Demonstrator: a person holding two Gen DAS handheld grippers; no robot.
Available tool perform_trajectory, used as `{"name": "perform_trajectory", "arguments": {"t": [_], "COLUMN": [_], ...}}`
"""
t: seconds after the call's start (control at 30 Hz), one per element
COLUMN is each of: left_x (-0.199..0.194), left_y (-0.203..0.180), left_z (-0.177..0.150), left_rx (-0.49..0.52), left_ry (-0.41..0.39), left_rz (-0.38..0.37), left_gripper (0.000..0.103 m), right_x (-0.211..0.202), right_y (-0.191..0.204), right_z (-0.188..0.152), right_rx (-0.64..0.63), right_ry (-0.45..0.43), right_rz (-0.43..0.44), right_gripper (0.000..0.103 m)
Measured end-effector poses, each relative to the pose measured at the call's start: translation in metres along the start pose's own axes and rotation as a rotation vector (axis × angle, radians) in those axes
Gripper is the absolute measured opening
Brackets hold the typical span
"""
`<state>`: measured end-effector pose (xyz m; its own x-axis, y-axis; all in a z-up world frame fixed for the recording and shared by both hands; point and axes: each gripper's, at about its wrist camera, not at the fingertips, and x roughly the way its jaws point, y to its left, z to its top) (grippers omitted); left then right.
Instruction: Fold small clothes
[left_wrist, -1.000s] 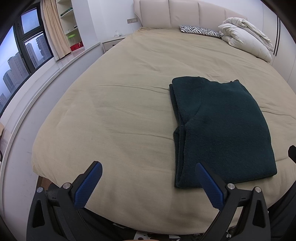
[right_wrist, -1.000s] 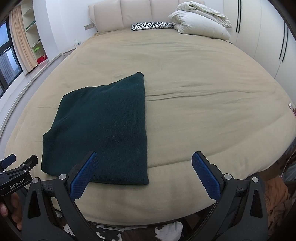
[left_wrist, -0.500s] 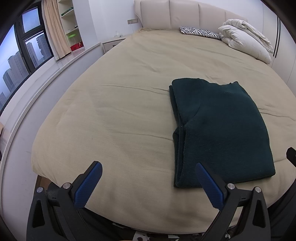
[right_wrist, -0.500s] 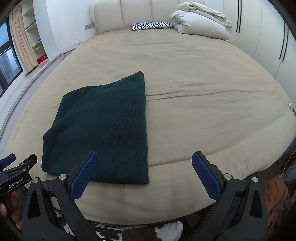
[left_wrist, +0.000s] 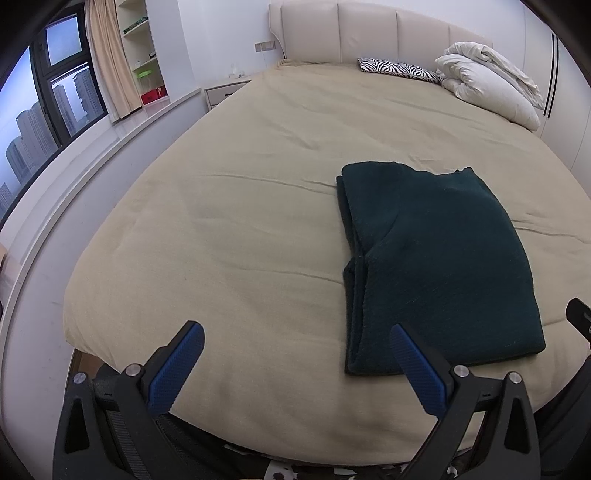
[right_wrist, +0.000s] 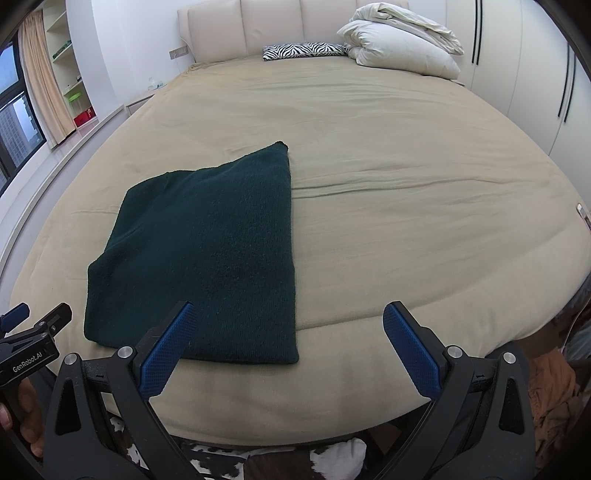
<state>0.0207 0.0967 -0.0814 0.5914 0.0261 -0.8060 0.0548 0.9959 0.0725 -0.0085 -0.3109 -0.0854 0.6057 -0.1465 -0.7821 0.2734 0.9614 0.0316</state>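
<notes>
The dark green knit garment (left_wrist: 439, 266) lies folded into a flat rectangle on the beige bedspread (left_wrist: 240, 236), near the foot edge of the bed. Seen from my left gripper (left_wrist: 295, 363), it sits ahead and to the right, its near left corner just beyond my right blue finger pad (left_wrist: 417, 376); the stacked fold layers show along its left side. Seen from my right gripper (right_wrist: 288, 349), it lies ahead and to the left, its near edge passing behind my left blue finger pad (right_wrist: 168, 350), its straight right edge running away from me roughly midway between the fingers.

Both grippers are spread wide with nothing between the fingers, and neither touches the cloth. Both hang over the foot edge of the bed.

To the left of the left gripper the bedspread runs bare to the rounded mattress edge; to the right of the right gripper there is likewise broad bare cover, creased by a long wrinkle (right_wrist: 406, 181). Far ahead lie a zebra-print pillow (right_wrist: 303, 50), a folded white duvet (right_wrist: 402, 48) and the padded headboard (right_wrist: 236, 33).
</notes>
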Motion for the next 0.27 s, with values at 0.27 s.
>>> {"name": "perform_trajectory", "arguments": {"t": [0.27], "left_x": [-0.0029], "left_y": [0.0015], "left_z": [0.0003], "left_rx": [-0.010], "left_ry": [-0.010], "left_rz": [0.004], "left_gripper": [0.103], "right_x": [-0.0003], "right_y": [0.0008], "right_z": [-0.0011], "right_rx": [0.001], "right_ry": [0.000], "right_rz": [0.000], "right_gripper": [0.103]}}
